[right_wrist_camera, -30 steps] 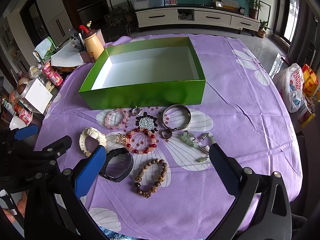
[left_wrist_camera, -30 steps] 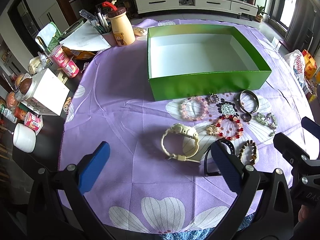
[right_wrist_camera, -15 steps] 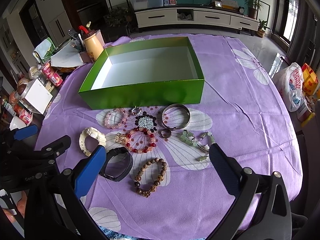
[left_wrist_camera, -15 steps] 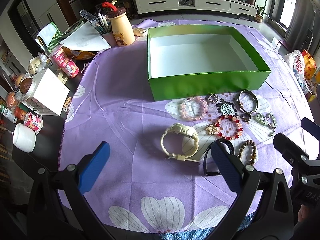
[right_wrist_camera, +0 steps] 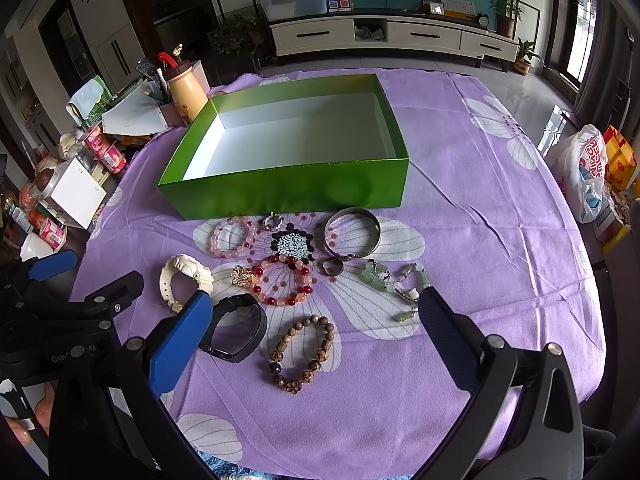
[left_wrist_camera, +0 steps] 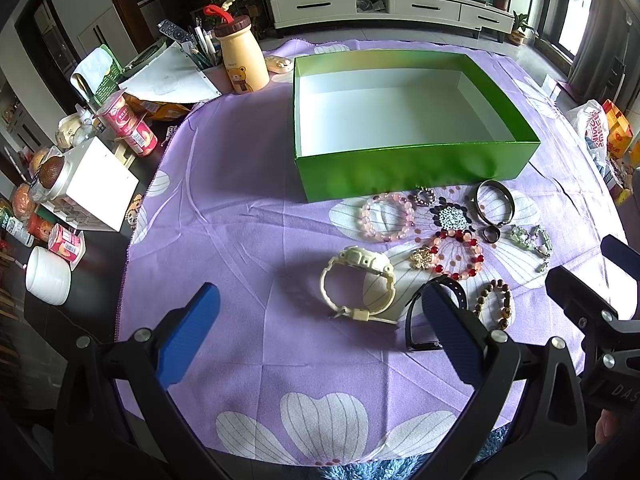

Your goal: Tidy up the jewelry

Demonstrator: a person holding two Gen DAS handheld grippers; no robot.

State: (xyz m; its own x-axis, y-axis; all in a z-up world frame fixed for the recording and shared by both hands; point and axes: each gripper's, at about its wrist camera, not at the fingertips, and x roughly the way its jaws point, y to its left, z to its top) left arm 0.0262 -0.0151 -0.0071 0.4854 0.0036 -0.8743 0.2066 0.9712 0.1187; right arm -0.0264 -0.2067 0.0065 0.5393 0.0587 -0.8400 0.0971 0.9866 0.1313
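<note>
Both the left gripper [left_wrist_camera: 318,332] and the right gripper [right_wrist_camera: 316,330] stood spread wide, holding nothing. Jewelry lay before the empty green cardboard box [right_wrist_camera: 288,196]. Only the right view showed the whole wooden-bead bracelet [right_wrist_camera: 302,354].

Purple floral tablecloth [right_wrist_camera: 480,208] under green box [right_wrist_camera: 280,196]

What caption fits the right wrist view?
Open right gripper above wooden bead bracelet and black watch, empty green box behind.
</note>
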